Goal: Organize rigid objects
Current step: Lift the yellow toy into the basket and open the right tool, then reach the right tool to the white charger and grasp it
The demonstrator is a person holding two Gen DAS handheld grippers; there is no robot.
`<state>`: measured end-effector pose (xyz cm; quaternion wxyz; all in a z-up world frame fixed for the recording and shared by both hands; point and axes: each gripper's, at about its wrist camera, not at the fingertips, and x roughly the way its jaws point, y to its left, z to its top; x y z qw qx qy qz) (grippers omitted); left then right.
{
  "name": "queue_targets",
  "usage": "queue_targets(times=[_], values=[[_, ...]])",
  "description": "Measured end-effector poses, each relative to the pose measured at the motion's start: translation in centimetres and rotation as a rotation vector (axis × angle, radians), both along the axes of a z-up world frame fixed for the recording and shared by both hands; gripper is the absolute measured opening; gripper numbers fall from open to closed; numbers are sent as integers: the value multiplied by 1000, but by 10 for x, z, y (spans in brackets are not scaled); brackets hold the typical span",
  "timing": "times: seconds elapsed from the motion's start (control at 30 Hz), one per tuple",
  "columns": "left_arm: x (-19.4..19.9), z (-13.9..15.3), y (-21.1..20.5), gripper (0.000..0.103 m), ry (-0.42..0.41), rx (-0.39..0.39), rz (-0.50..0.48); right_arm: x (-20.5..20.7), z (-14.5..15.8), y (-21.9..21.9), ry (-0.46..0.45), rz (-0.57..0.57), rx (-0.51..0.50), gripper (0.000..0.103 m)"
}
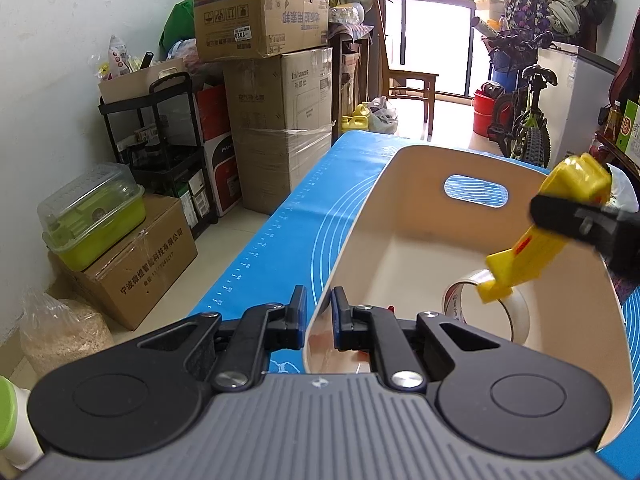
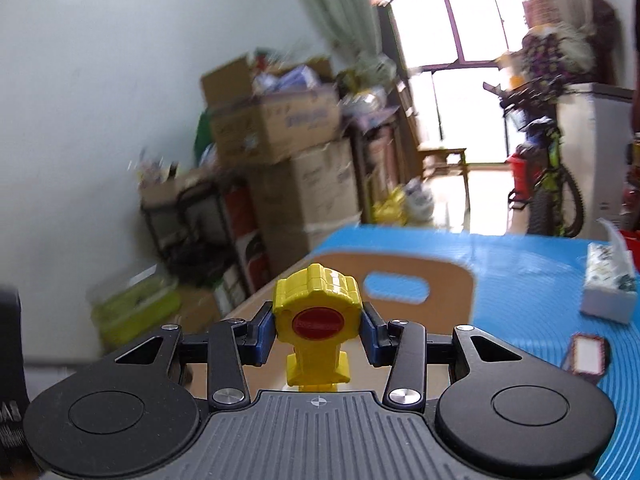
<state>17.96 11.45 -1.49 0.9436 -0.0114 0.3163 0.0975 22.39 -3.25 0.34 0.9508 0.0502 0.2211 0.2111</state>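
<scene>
Right tongs (image 2: 318,330) are clamped on the yellow tool (image 2: 318,312), held above the bin (image 1: 400,256). Left tongs (image 1: 319,316) straddle the bin's rim, closed on it.

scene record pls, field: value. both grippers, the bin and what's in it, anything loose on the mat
left gripper: shut on the near wall of the cream bin, one finger outside, one inside
right gripper: shut on yellow tool, held over the bin
yellow tool: red round label faces the right wrist camera; exact type unclear
bin contents: clear tape roll on the floor, below the tool's tip
surface: blue mat
loose on mat: tissue box, small red-framed card, both right of the bin
</scene>
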Motion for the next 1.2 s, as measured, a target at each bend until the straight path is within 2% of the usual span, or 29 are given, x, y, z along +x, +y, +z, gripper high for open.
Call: queue_targets(times=[0.1,0.37,0.47,0.7,0.97,1.2], values=[[-1,0,-1,14,-2,5,0,-2,-2,8,16,38,-40,50],[0,1,-1,14,-1,6,1,14,-22,1,175,51,-10,51],[0,0,-1,14,1,3,0,17,-26,-2,210,47,18,65],[1,0,0,14,1,-3,-3,16,-18,-19,198,12,56,72],[1,1,1,14,1,-4,-3,19,-4,-67,148,-119,81,74],[1,0,1,14,3,3,-6,29,-22,-117,175,-311,69,74]])
